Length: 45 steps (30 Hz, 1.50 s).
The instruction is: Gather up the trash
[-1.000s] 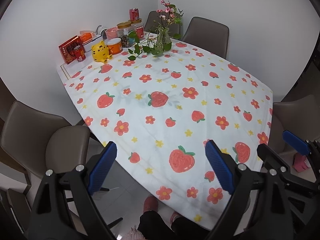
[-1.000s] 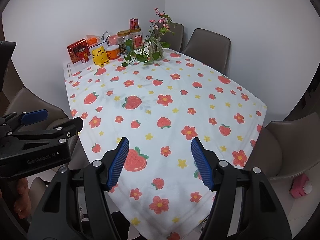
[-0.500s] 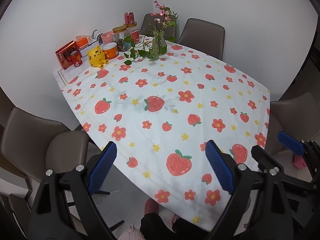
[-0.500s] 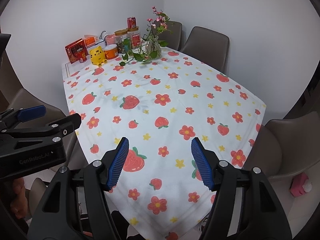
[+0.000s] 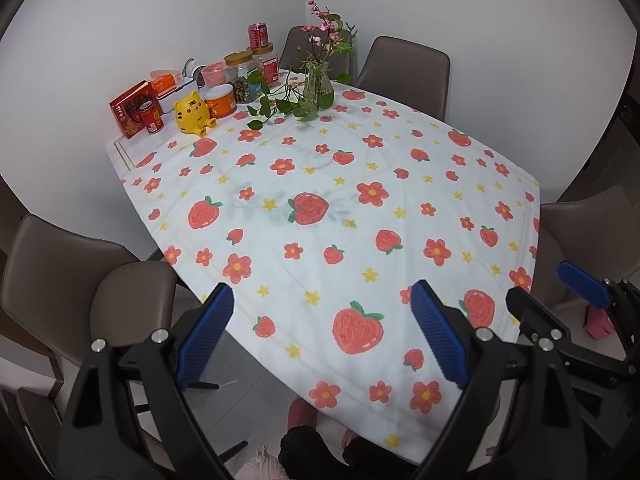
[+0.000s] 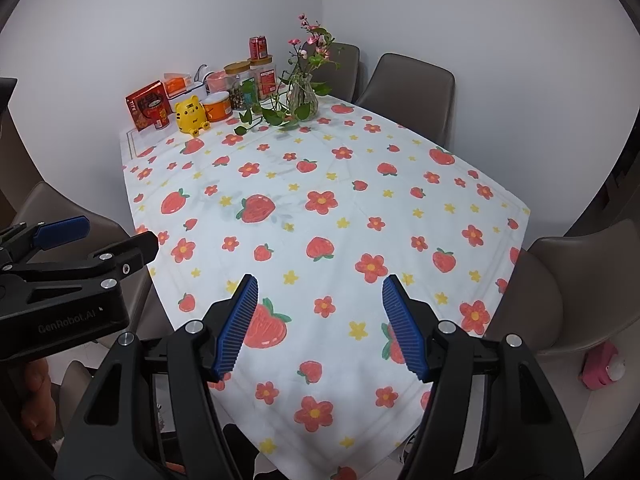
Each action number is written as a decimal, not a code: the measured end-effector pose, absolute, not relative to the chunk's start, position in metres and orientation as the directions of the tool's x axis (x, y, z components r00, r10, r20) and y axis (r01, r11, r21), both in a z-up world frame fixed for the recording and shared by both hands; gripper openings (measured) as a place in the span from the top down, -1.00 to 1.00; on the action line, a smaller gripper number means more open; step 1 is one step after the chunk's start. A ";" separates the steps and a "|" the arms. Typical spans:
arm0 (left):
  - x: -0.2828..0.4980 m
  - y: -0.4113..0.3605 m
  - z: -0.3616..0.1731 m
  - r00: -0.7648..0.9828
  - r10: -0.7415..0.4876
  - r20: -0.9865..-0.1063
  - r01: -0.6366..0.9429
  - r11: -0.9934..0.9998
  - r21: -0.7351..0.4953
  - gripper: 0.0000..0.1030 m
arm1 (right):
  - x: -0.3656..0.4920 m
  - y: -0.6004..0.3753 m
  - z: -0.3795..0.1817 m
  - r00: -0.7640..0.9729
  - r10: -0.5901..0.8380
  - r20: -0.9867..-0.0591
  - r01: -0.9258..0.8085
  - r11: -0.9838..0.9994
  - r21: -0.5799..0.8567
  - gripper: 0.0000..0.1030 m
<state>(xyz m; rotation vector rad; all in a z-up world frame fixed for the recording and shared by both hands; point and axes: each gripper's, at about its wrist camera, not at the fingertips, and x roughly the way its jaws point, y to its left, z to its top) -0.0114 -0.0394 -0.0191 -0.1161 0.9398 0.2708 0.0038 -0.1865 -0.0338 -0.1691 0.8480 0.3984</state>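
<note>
A table with a strawberry-and-flower cloth fills both views. I see no loose trash on it. My left gripper is open and empty above the table's near edge. My right gripper is open and empty, also over the near edge. Each gripper shows in the other's view: the right one at the right edge of the left wrist view, the left one at the left edge of the right wrist view.
At the far corner stand a red can, jars, an orange tub, a yellow tiger toy, a red box and a flower vase. Brown chairs ring the table. A pink object lies on the floor.
Both grippers have drawn back and risen slightly, so the table looks a little smaller and farther. Both stay open and empty.
</note>
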 end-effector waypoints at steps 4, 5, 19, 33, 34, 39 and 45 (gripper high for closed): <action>-0.010 -0.038 -0.019 0.558 0.177 -0.810 -0.282 0.959 0.016 -0.74 | 0.004 -0.185 -0.034 0.595 0.273 -0.756 -0.403 0.915 0.013 -0.22; -0.010 -0.038 -0.019 0.559 0.177 -0.810 -0.280 0.960 0.017 -0.74 | 0.005 -0.186 -0.034 0.595 0.273 -0.756 -0.404 0.915 0.012 -0.22; -0.010 -0.037 -0.019 0.560 0.177 -0.810 -0.280 0.960 0.017 -0.74 | 0.006 -0.183 -0.033 0.598 0.272 -0.754 -0.400 0.916 0.013 -0.22; -0.011 -0.037 -0.018 0.559 0.178 -0.810 -0.282 0.959 0.016 -0.74 | 0.005 -0.182 -0.034 0.598 0.271 -0.755 -0.400 0.916 0.012 -0.22; -0.010 -0.037 -0.018 0.559 0.177 -0.810 -0.282 0.959 0.015 -0.74 | 0.006 -0.182 -0.034 0.597 0.271 -0.755 -0.400 0.916 0.012 -0.22; -0.010 -0.037 -0.018 0.560 0.177 -0.809 -0.281 0.960 0.015 -0.74 | 0.005 -0.183 -0.034 0.597 0.272 -0.755 -0.400 0.916 0.014 -0.22; -0.010 -0.036 -0.019 0.560 0.175 -0.809 -0.279 0.960 0.014 -0.74 | 0.005 -0.183 -0.034 0.597 0.272 -0.755 -0.402 0.915 0.012 -0.22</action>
